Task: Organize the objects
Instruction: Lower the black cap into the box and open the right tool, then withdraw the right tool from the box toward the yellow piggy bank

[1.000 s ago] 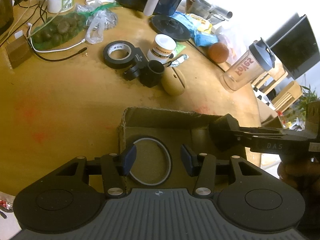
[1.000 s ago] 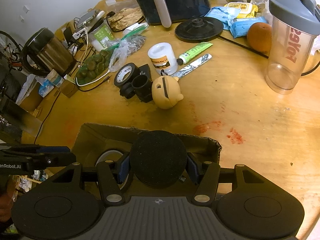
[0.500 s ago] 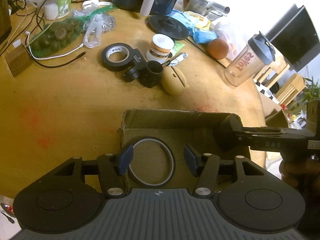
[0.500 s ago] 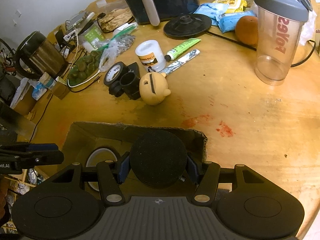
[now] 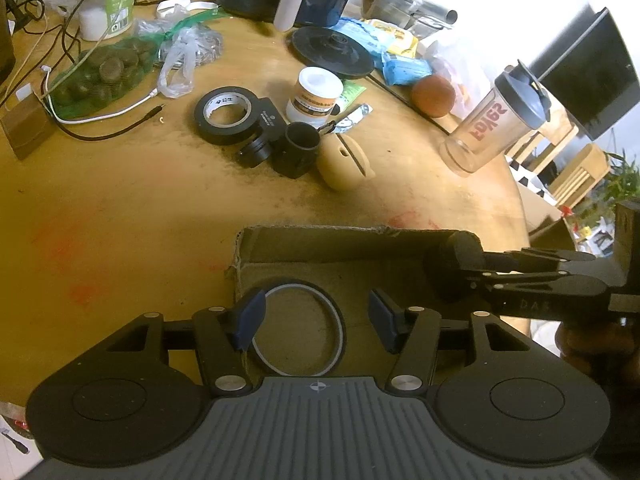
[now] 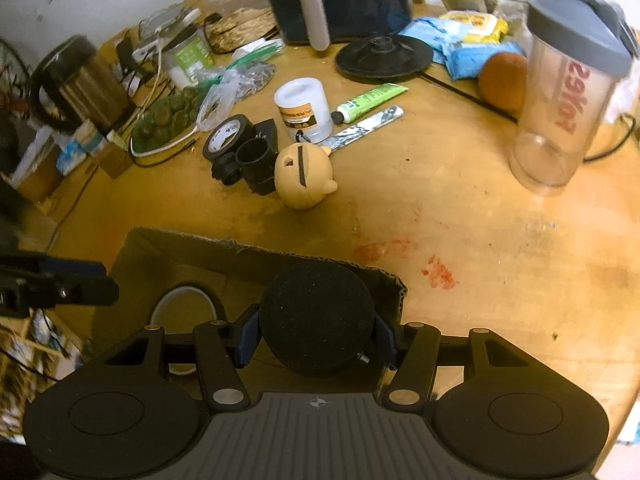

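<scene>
Above an open cardboard box (image 5: pixel 320 240) on the wooden counter (image 5: pixel 120 220): left gripper (image 5: pixel 316 316) about half spread, jaws just widened, nothing between the pads, one thin tape ring (image 5: pixel 298 330) flat on the box floor directly below. To its right, right gripper (image 6: pixel 316 338) clamped on one black foam-covered round object (image 6: pixel 316 316), held over the same box's right end. Beyond both grippers, across the counter: one roll of black tape (image 5: pixel 226 114), one black clamp-like part (image 5: pixel 288 150) touching it, one tan bear-shaped toy (image 6: pixel 304 178), one white jar (image 6: pixel 304 110), one clear shaker bottle (image 6: pixel 568 108), one orange (image 6: pixel 502 80).
</scene>
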Demonstrator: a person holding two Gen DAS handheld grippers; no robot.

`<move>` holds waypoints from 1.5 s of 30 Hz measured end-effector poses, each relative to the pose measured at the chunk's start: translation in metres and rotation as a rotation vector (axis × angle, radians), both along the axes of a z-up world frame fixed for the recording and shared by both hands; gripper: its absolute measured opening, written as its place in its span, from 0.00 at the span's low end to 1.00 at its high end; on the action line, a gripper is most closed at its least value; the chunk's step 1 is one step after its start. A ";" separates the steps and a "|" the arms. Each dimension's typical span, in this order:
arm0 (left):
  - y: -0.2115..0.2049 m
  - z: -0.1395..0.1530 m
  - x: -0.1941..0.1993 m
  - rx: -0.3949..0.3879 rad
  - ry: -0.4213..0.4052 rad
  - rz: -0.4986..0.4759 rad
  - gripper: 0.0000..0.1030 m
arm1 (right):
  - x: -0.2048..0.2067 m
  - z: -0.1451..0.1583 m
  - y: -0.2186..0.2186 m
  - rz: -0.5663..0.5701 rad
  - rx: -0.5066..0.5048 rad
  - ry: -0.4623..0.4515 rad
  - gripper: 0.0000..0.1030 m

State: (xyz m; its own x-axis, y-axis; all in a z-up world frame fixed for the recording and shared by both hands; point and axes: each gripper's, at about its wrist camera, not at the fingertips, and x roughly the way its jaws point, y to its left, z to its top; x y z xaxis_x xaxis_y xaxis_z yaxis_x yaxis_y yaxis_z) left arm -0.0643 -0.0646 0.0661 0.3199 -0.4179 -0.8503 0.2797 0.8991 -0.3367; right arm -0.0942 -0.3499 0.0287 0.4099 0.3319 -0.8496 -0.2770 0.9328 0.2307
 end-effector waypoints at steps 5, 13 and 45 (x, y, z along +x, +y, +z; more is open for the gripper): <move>0.001 0.000 0.000 -0.002 0.002 0.003 0.55 | -0.002 -0.001 0.011 0.068 -0.081 -0.038 0.58; 0.003 -0.001 0.002 -0.003 0.006 0.009 0.55 | -0.005 -0.006 0.026 0.171 -0.200 -0.086 0.59; 0.004 -0.001 0.002 -0.003 0.006 0.009 0.55 | -0.009 0.013 0.030 0.165 -0.091 -0.141 1.00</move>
State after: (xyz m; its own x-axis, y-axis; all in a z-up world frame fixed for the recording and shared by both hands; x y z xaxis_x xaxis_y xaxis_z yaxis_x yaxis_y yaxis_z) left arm -0.0618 -0.0609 0.0649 0.3181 -0.4178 -0.8510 0.2694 0.9005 -0.3414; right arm -0.1035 -0.3203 0.0418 0.4728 0.3292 -0.8174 -0.4510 0.8873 0.0965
